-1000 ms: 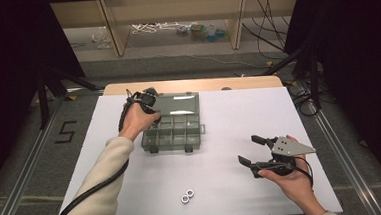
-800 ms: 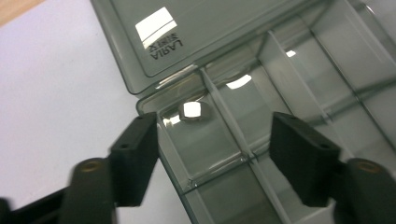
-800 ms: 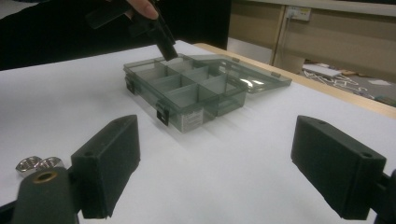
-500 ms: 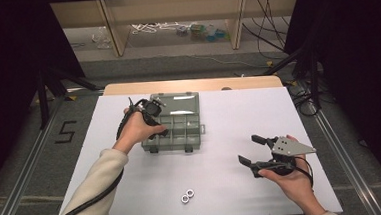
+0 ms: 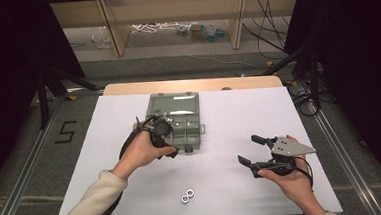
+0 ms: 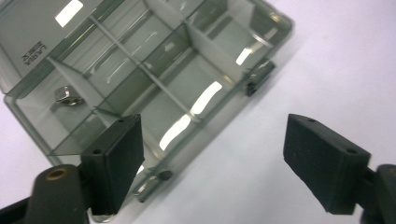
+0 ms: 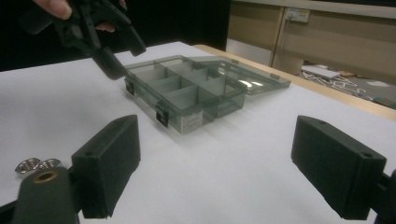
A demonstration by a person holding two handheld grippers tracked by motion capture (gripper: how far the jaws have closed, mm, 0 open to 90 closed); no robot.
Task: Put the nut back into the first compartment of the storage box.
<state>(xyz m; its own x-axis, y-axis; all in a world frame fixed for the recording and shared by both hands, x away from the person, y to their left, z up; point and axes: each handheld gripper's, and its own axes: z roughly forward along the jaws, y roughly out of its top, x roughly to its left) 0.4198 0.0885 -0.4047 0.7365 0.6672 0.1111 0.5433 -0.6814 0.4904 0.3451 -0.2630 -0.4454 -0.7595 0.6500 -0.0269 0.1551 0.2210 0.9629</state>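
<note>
Nearest the person, close to the near edge of the white table (image 5: 259,118), two small metal nuts (image 5: 187,196) lay side by side, touching. Nothing held them.

A little farther, on the right, the right hand (image 5: 291,184) held the right gripper (image 5: 253,149) low over the table, well away from the box. Its jaws were spread wide with nothing between them. It pointed left and a bit far, toward the box, and it looked like it was just waiting.

Farther again, left of the middle, the left hand (image 5: 146,149) held the left gripper (image 6: 212,154) at the near edge of the clear grey box (image 5: 177,121). The arm came in from the near left and the hand was bent down over the box front. Its jaws were spread wide too, one over the box's near corner and one over bare table. They pinched nothing.

The box sat in the middle of the table, toward the far side. Its lid (image 7: 252,77) lay open flat behind it. One small metal piece (image 6: 67,96) sat in a corner compartment.

My guess is that the box had been opened and the loose nuts were meant to go inside. If so, a gripper would need to come back to the near edge, go down over one nut and pinch it gently, since the nuts were small and could slide.
</note>
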